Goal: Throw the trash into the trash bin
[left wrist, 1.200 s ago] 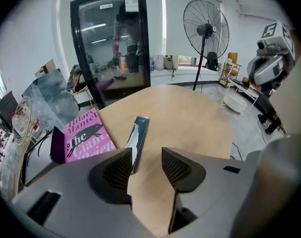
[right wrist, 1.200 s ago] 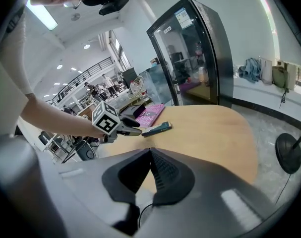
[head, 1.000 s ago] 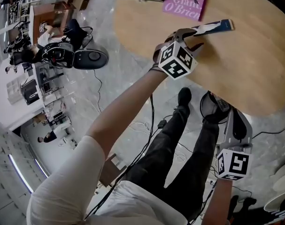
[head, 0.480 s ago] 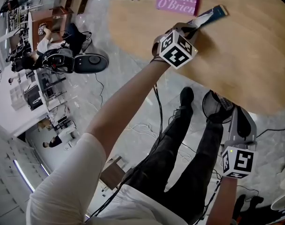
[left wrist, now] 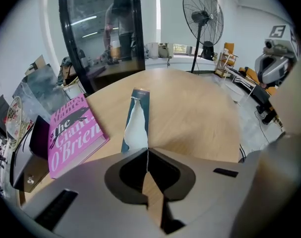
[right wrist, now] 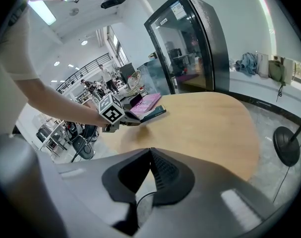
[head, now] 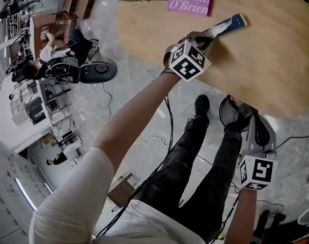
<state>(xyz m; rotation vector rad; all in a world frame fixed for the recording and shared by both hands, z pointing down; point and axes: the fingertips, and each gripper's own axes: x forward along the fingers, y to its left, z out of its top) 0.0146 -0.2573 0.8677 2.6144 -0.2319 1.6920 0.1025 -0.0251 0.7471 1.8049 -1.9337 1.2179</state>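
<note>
The wrapper (head: 226,24), at 1 o'clock on the table (head: 269,67), is pinched at its near end by the just-closed jaws of the left gripper (left wrist: 147,150). The jaws of the right gripper (right wrist: 150,153) are pressed together, empty. The bin (head: 226,115), at 4 o'clock, is partly hidden.

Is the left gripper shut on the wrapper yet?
Shut on it. The left gripper has just closed, jaws together, pinching the wrapper by its near end; the rest lies on the table.
</note>
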